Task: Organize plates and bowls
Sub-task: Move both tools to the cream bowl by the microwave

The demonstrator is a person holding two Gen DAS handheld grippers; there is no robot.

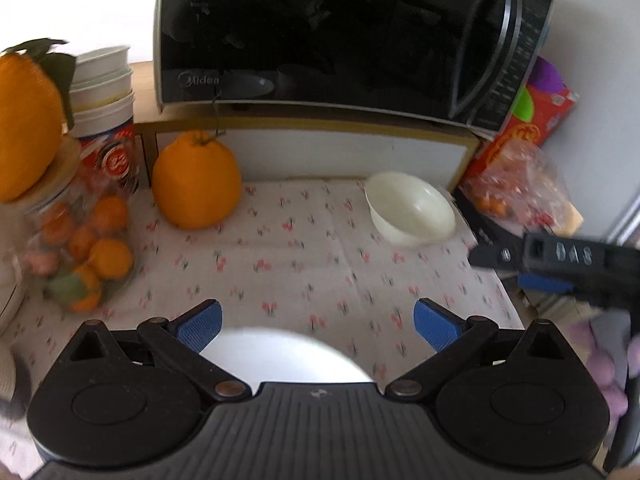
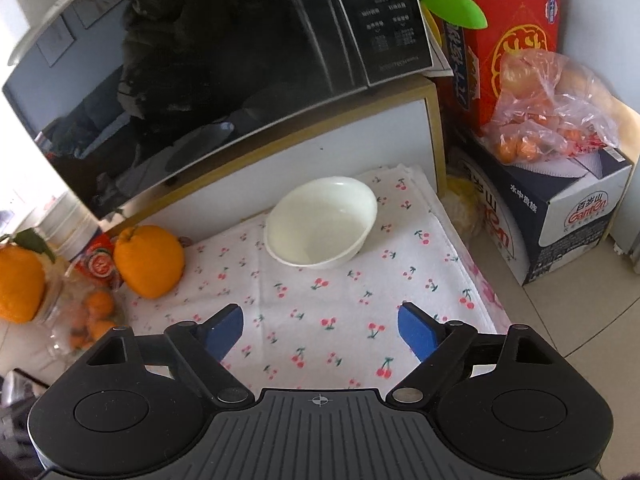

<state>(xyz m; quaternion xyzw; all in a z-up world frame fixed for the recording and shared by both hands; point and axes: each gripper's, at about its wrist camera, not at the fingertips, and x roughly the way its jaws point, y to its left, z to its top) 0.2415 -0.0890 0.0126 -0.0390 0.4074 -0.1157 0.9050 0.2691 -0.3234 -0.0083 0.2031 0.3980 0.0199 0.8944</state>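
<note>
Right now, starting at the left, I have the left gripper [image 1: 318, 322] spread wide and holding nothing, hovering over a white plate [image 1: 286, 356] whose far rim shows just under and between the blue pads [image 1: 202, 322]. The plate lies flat on the cherry-print cloth [image 1: 304, 248]. I judge it glazed, stiff and breakable, so slippery at the pads; flat as it lies, the rim edge is the only place I could pinch it.

Further right sits the white bowl [image 2: 322, 226], upright on the cloth near its back right corner, below the microwave [image 2: 208, 52] shelf and well apart from the big orange [image 2: 149, 261]. It looks like thin glazed ceramic or glass: light, rigid, slick, likely to chip if knocked. I would take it by the wall, one pad inside the rim and one outside, on the near side.

My right gripper [image 2: 320, 330] is also spread and empty, short of the bowl, pointing toward it.
</note>
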